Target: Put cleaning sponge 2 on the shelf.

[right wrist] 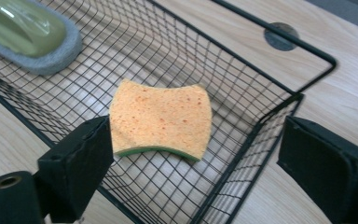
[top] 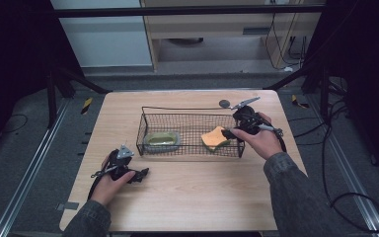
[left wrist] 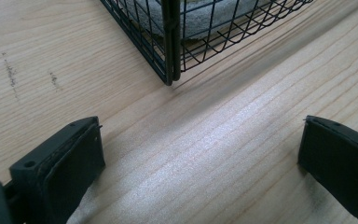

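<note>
While the orange cellulose sponge with a green scouring underside [right wrist: 161, 119] lies in the right end of the black wire-mesh basket [top: 143, 129], tilted with one edge propped toward the basket's end wall, the right tongs [right wrist: 193, 154] hang over it with jaws spread wide and nothing between them. From the right gripper view one jaw sits just beside the sponge's near corner and the other is out past the basket rim, so the spread looks too generous and off-centre for a clean pick or a tidy release.

To do this step well, I would judge that the right tongs [top: 231, 132] should be centred over the sponge [top: 215, 137] so both jaws fall inside the mesh wall, then lowered straight down without dragging the rim. The sponge is soft and will squash; a light squeeze across its narrow waist should hold it without folding it. Snagging a jaw in the mesh is the main risk.

At the basket's other end rests a green-handled scrubbing pad on a grey foam base [right wrist: 28, 35], well apart from the sponge. The left tongs [left wrist: 200, 158] are also released, resting low on the pale wooden worktop [left wrist: 214, 154] near the basket's front corner [left wrist: 170, 70], idle. They could steady the basket if it slides.
</note>
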Tool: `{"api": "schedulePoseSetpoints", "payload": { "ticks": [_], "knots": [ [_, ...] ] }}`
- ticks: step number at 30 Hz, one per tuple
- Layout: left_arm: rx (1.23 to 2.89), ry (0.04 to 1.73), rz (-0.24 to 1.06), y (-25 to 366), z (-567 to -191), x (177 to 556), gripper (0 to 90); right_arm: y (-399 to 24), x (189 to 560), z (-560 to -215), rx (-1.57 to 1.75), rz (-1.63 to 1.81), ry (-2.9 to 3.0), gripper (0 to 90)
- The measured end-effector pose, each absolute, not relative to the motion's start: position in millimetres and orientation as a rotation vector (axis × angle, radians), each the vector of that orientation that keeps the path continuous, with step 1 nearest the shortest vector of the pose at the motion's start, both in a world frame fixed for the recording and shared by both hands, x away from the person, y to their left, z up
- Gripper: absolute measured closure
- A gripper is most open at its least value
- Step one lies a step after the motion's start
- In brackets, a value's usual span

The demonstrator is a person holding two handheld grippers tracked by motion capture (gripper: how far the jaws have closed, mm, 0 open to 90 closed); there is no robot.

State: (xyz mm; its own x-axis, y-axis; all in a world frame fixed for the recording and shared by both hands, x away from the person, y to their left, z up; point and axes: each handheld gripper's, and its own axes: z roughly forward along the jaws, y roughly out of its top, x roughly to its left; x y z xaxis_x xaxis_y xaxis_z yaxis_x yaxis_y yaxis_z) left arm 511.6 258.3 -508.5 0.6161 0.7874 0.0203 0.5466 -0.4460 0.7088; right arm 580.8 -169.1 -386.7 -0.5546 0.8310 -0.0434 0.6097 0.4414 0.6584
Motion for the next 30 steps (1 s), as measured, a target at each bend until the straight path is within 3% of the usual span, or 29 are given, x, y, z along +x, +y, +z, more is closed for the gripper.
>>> {"api": "schedulePoseSetpoints", "payload": {
  "ticks": [10,30],
  "knots": [
    [2.163,1.043,0.46,258,-509,512,0.0,-201,568,-379,1.279,0.904,2.223,7.7],
    [2.165,1.042,0.462,258,-508,512,0.0,-271,516,-408,1.404,0.958,2.056,28.8]
  ]
}}
